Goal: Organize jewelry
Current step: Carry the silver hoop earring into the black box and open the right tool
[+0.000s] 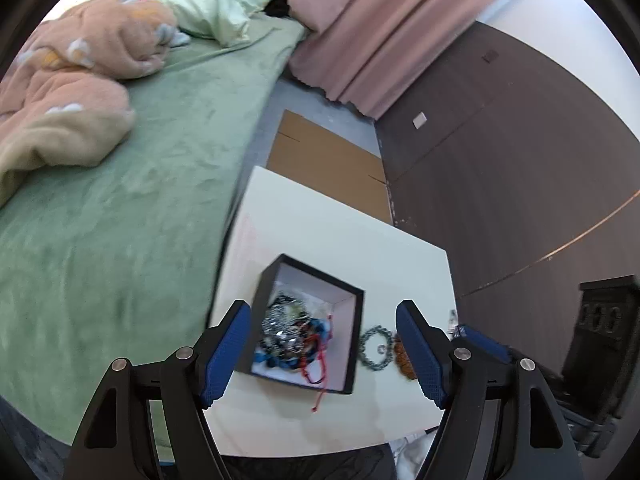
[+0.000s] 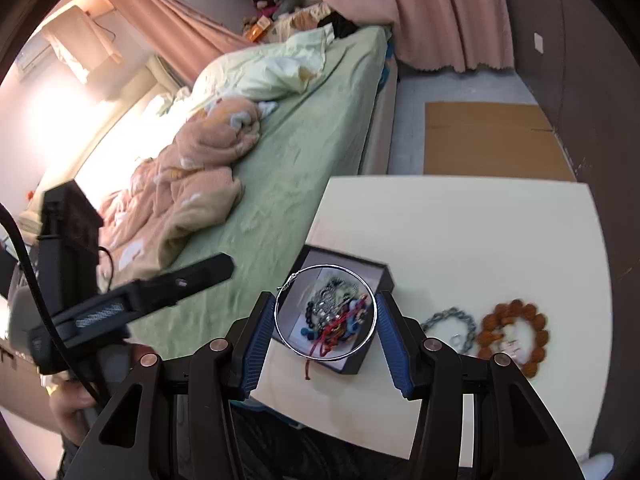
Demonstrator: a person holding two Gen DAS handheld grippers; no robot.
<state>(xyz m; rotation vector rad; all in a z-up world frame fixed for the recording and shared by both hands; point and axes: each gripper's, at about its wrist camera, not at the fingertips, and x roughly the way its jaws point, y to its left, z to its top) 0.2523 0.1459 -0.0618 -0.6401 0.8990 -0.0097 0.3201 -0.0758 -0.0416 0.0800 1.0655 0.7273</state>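
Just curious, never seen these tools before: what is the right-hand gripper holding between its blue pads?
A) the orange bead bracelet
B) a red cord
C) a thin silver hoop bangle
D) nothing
C: the thin silver hoop bangle spans the right gripper, its rim meeting both blue pads above the black box.

Both tongs share one build. The left tongs [image 1: 322, 354] and the right tongs [image 2: 326, 336] each have two matte black angular arms with triangular cut-outs, round silver pivot screws near the top, and long blue pads [image 2: 390, 346] with a fine gridded texture. From the right wrist view, the left unit carries a black boxy body and a black cable.
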